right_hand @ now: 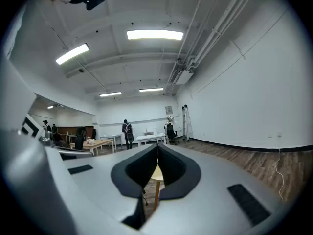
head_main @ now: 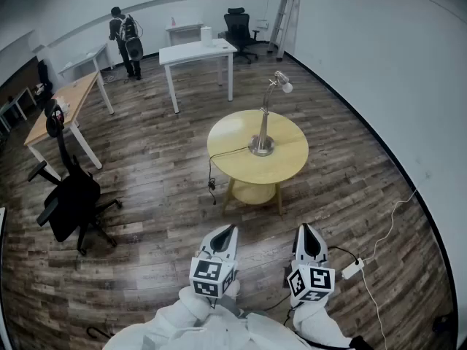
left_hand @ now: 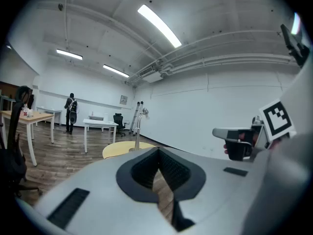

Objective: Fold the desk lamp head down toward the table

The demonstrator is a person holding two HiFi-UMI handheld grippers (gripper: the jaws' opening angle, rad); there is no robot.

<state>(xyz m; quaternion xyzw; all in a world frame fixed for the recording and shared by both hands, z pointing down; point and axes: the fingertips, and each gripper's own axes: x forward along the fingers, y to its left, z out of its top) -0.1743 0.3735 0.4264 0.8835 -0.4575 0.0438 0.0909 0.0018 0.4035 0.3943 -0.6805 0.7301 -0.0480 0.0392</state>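
Left hand-held gripper (head_main: 228,232) and right hand-held gripper (head_main: 308,232): jaws fully closed, holding nothing, side by side well short of the round yellow bench (head_main: 226,138). At the bench's centre the desk lamp (head_main: 263,122) stands upright with its head (head_main: 282,83) raised. Folding is not begun; the approach, grasp and fold all remain.

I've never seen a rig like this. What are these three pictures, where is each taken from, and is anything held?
No robot here: a person carries a two-jaw gripper in each hand. The head view looks down from the person's head; the left gripper and right gripper show at its bottom. The other two views ride on the grippers, looking along their jaws. Both are shut and empty. Further ahead, a round yellow table bears a desk lamp, its lamp head not yet folded down.
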